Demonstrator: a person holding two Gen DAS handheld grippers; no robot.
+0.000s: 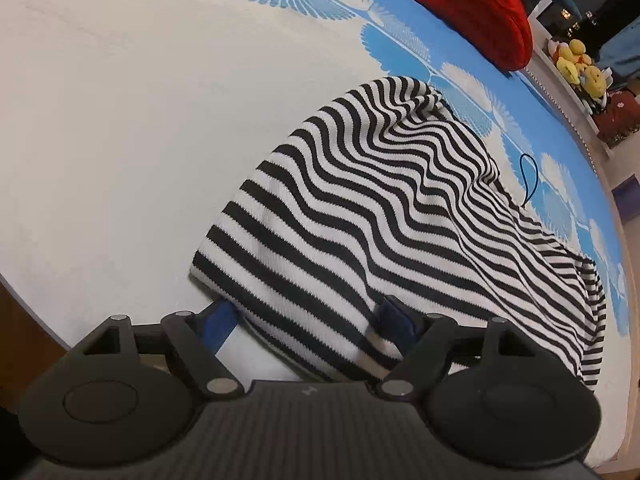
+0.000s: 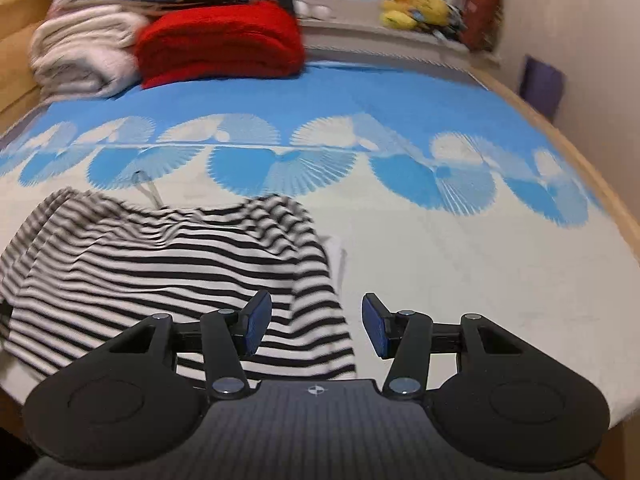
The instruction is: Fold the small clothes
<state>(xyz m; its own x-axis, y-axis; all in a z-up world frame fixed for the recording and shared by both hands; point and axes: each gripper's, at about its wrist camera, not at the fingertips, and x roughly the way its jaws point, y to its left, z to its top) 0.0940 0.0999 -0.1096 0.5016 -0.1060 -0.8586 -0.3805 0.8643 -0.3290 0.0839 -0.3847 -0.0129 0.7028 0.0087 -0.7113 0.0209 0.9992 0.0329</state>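
A black-and-white striped knit garment (image 1: 384, 216) lies rumpled on the bed; it also shows in the right wrist view (image 2: 168, 272), at the left. My left gripper (image 1: 306, 322) is open, with the garment's near hem lying between its blue pads, one pad (image 1: 218, 322) beside the hem, the other partly under the cloth. My right gripper (image 2: 316, 326) is open and empty, its fingers straddling the garment's right edge just above the cloth.
The bed cover (image 2: 460, 272) is white with a blue fan pattern. A folded red blanket (image 2: 220, 40) and white bedding (image 2: 80, 52) are stacked at the far end. Yellow plush toys (image 2: 416, 10) sit on a ledge. The wooden bed edge (image 2: 600, 184) runs along the right.
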